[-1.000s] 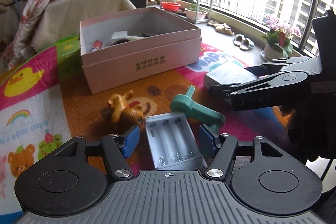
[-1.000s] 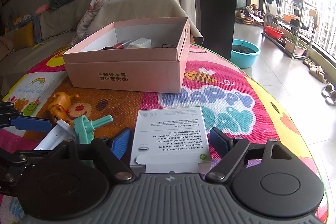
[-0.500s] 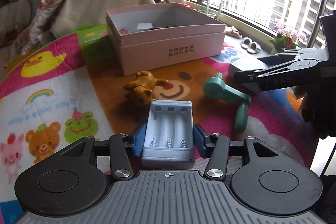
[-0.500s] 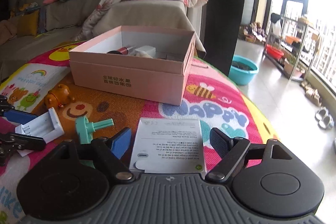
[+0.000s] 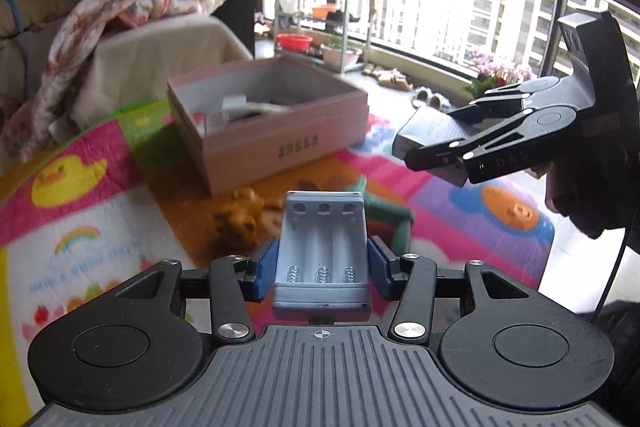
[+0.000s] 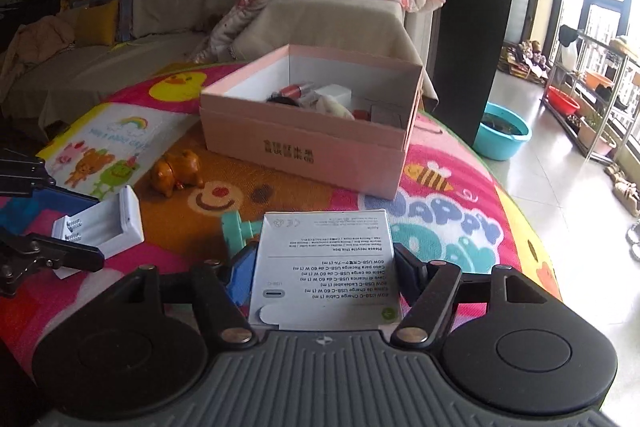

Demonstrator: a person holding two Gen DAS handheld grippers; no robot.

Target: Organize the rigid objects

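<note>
Left wrist view, L to R. Pink box (image 5: 276, 131) sits mid-frame, open, already w/ bits inside. Below it, centre-bottom, left claw (image 5: 322, 269) is clamped on the grey battery holder (image 5: 322, 263), blue pads on both long sides, holder lifted clear of the play mat (image 5: 80, 259). Risk: holder is smooth plastic, gripped near its rear end only, so it could pivot or slip out on the way to the box. Brown toy animal (image 5: 240, 215) and green toy (image 5: 390, 221) lie just past it on the mat; a low carry could knock them.

Right edge: right claw (image 5: 440, 155) holds the cable box (image 5: 430, 131).

Right wrist view: cable box (image 6: 326, 267) at centre-bottom, right claw (image 6: 324, 267) jaws just been closing onto its sides, box between them. Card walls may flex, grip looks shallow, could drop. Both claws heading for one box: collision likely over the rim if they arrive together.
</note>
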